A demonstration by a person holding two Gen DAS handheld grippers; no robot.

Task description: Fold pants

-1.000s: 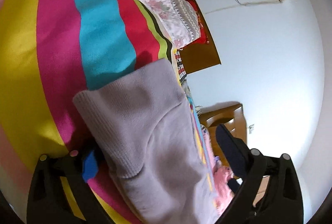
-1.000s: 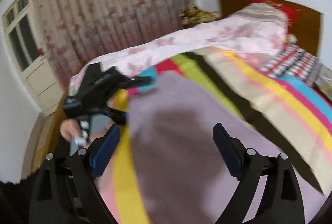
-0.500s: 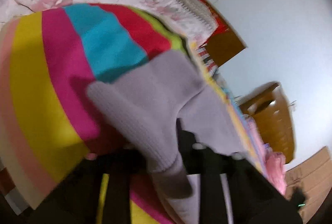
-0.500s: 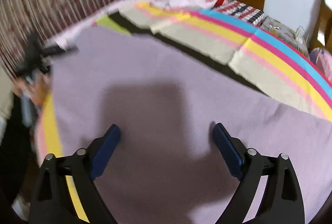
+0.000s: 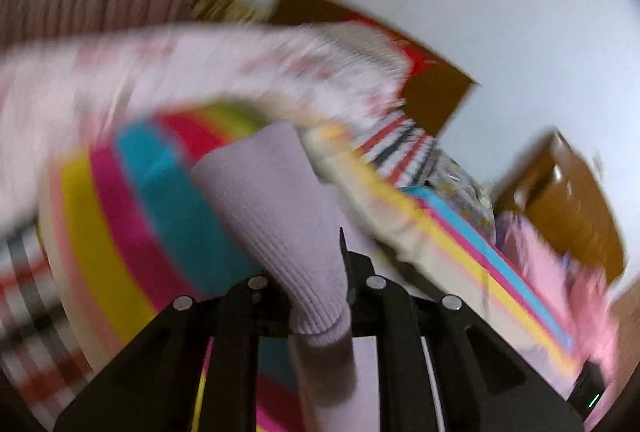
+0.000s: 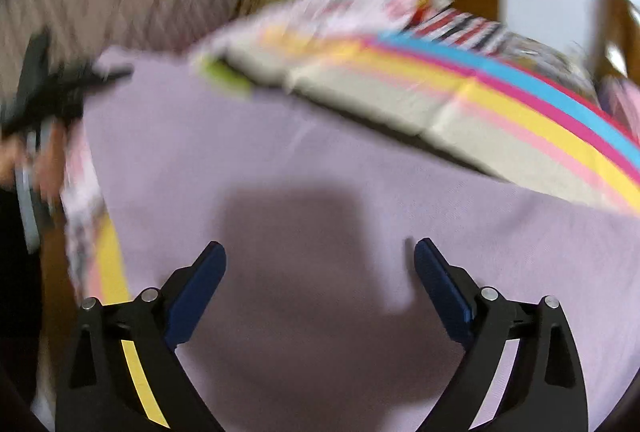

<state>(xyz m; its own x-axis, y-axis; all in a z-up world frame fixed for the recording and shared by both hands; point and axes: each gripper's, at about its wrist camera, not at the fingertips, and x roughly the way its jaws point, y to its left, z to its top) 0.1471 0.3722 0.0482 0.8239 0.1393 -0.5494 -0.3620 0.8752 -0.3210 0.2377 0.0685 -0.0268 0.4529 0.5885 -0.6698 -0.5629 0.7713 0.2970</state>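
Observation:
Lilac pants [image 6: 280,160] lie spread over a striped blanket on the bed. In the left wrist view my left gripper [image 5: 320,284] is shut on the ribbed cuff [image 5: 312,272] of one pant leg, which rises off the blanket toward the camera. The same gripper [image 6: 116,75] shows blurred at the left of the right wrist view, at the pants' far corner. My right gripper [image 6: 320,264] hovers open just above the flat lilac cloth, with nothing between its blue pads [image 6: 196,284].
The striped blanket [image 5: 168,208] covers the bed, with a folded part [image 6: 400,88] beyond the pants. A floral quilt [image 5: 200,72] and pillows lie toward the wooden headboard [image 5: 440,92]. A wooden bedside cabinet [image 5: 568,200] stands at the right, curtains behind.
My left gripper closed on the ribbed cuff and lifted it, rolling as it rose. My right gripper swung over the middle of the pants and stayed open.

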